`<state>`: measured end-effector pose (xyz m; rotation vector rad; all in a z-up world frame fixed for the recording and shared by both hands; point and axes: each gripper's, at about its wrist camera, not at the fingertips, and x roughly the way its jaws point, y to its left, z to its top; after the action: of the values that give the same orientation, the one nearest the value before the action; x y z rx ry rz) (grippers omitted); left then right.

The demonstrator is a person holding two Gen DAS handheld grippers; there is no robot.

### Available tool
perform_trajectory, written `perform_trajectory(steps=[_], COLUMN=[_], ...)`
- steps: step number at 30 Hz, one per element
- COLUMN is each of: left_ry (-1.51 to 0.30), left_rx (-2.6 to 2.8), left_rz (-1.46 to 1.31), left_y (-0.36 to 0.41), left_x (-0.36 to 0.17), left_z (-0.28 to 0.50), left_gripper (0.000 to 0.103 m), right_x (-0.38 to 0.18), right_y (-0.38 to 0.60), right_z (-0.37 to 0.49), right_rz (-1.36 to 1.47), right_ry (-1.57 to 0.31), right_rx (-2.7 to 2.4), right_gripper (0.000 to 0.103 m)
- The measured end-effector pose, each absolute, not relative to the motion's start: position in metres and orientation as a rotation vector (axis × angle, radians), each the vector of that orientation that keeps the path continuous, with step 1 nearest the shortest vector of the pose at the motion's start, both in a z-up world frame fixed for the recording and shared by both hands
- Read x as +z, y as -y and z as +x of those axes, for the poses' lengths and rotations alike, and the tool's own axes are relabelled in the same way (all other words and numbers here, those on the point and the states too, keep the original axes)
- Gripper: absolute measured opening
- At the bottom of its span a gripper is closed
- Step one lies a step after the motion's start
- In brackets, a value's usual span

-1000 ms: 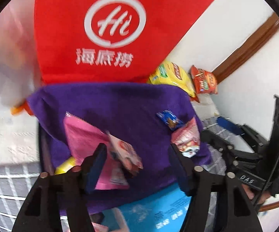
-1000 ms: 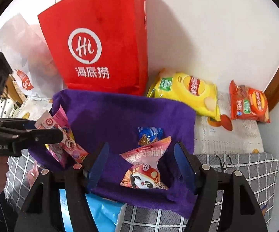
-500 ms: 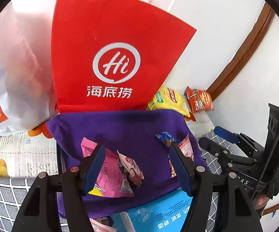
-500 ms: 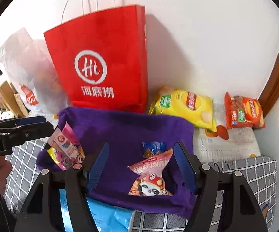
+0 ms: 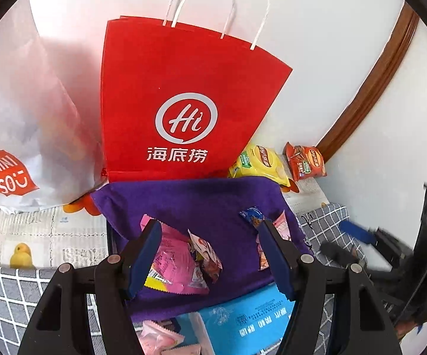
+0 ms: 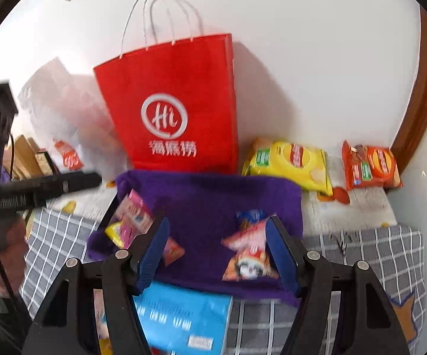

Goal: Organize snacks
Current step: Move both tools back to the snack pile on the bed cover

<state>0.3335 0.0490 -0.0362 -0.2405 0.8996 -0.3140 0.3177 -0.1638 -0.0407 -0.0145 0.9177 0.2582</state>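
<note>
Hand-held gripper on the left (image 5: pixel 209 254) is wide open w/ nothing in it, right hand-held gripper (image 6: pixel 217 251) same. Both pulled back vs a sec ago, so prob between picks imo. Pink snack packs (image 5: pixel 177 266) lie on the purple cloth (image 5: pixel 201 201), under the left one's fingers; panda pack (image 6: pixel 250 257) on the cloth too, by the right one's right finger.

The left gripper (image 5: pixel 210 254) points toward twelve o'clock, its blue-padded fingers (image 5: pixel 146 256) spread wide with nothing between them. The right gripper (image 6: pixel 217 250) points the same way, equally spread and unloaded. Each appears in the other's view, at three and nine o'clock.
</note>
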Motion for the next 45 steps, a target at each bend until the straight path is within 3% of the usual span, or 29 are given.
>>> perform_trajectory(steps=[16, 21, 28, 31, 33, 38, 45], left_ry=[-0.834, -0.847, -0.907, -0.929, -0.940, -0.955, -0.978], left_rx=[-0.347, -0.288, -0.203, -0.190, -0.183, -0.180, -0.189], left_rz=[-0.200, -0.159, -0.216, -0.238, -0.244, -0.275, -0.243], left_y=[-0.036, -0.053, -0.100, -0.112, -0.115, -0.120, -0.107], left_x=[0.012, 0.005, -0.032, -0.047, -0.054, -0.067, -0.081], left_z=[0.279, 0.252, 0.222, 0.212, 0.208, 0.200, 0.195], left_gripper=[0.073, 0.073, 0.073, 0.073, 0.073, 0.073, 0.073], right_x=[-0.082, -0.109, -0.142, -0.154, -0.160, -0.173, -0.163], right_y=[0.161, 0.141, 0.115, 0.108, 0.103, 0.096, 0.090], right_z=[0.201, 0.185, 0.196, 0.201, 0.203, 0.204, 0.198], right_rz=[0.080, 0.112, 0.160, 0.175, 0.151, 0.119, 0.026], right_ry=[-1.037, -1.085, -1.169, -1.208, -1.224, -1.221, -1.167], right_rx=[0.303, 0.376, 0.447, 0.473, 0.447, 0.431, 0.448], right_gripper=[0.063, 0.055, 0.055, 0.056, 0.064, 0.072, 0.050])
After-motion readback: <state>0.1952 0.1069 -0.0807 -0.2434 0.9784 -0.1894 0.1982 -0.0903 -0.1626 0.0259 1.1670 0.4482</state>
